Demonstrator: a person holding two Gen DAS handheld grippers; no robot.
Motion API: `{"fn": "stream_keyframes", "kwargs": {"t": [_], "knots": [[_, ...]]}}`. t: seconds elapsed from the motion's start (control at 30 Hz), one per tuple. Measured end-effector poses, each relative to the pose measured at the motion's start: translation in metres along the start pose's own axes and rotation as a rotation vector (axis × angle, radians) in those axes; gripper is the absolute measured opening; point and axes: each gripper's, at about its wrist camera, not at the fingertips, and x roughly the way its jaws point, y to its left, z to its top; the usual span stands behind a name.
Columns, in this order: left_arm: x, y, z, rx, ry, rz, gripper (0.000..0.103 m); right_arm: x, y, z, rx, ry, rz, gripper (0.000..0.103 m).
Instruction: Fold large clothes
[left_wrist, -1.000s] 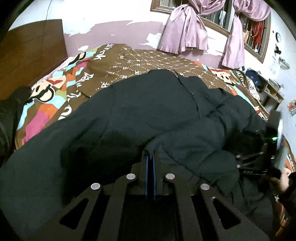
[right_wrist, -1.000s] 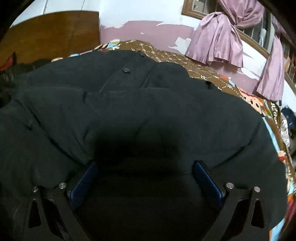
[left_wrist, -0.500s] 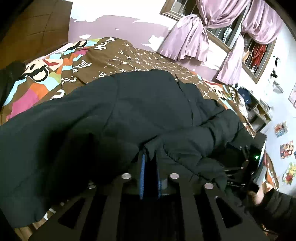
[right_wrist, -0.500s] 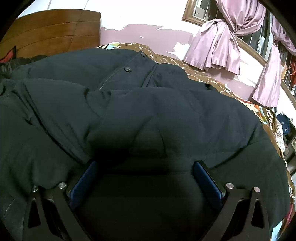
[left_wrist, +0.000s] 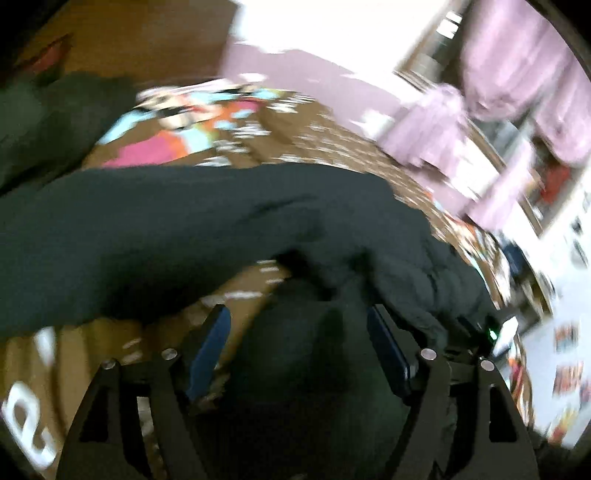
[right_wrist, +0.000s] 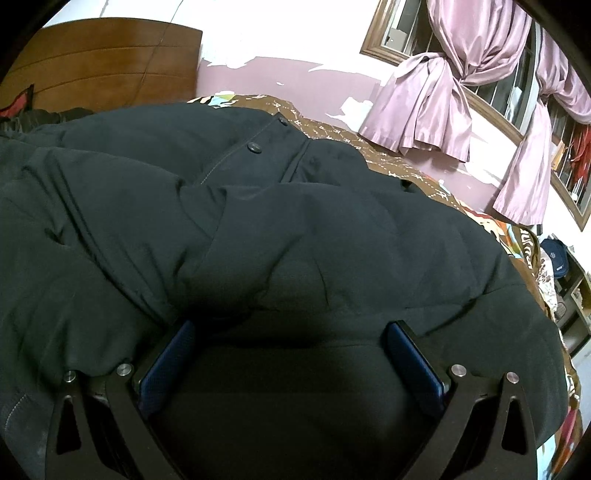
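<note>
A large black padded coat (right_wrist: 295, 240) lies spread over the bed, its buttoned front toward the far side. In the blurred left wrist view the coat (left_wrist: 184, 221) runs across the frame with one sleeve folded over. My left gripper (left_wrist: 297, 325) is open, its blue pads wide apart, with dark fabric lying between them. My right gripper (right_wrist: 288, 339) is open and rests low on the coat, fabric bulging between its wide-apart pads. The other gripper shows at the right edge of the left wrist view (left_wrist: 495, 332).
The bed has a brown and multicoloured patterned cover (left_wrist: 184, 147). A wooden headboard (right_wrist: 103, 62) stands at the back left. Pink curtains (right_wrist: 436, 96) hang at a barred window on the right. Shelves with clutter (right_wrist: 569, 277) stand beside the bed at the right.
My left gripper has opened and let go of the coat fabric it pinched, and it swings fast to the left. My right gripper stays open and has barely moved.
</note>
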Motion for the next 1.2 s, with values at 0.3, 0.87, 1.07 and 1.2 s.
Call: {"fn": "stream_keyframes", "kwargs": {"t": [0.3, 0.87, 1.07, 1.2], "knots": [[-0.045, 0.125, 0.011, -0.504, -0.006, 0.141, 0.071, 0.003, 0.000, 0.002, -0.005, 0.004, -0.006, 0.103], [-0.087, 0.234, -0.022, -0.875, -0.236, 0.144, 0.071, -0.047, 0.027, 0.071, 0.067, -0.137, 0.063, 0.103], [-0.090, 0.228, -0.022, -0.804, -0.294, 0.160, 0.064, -0.035, 0.098, 0.093, 0.021, -0.111, 0.310, 0.103], [-0.092, 0.214, -0.017, -0.687, -0.294, 0.211, 0.025, -0.016, 0.120, 0.075, 0.001, -0.103, 0.308, 0.103]]}}
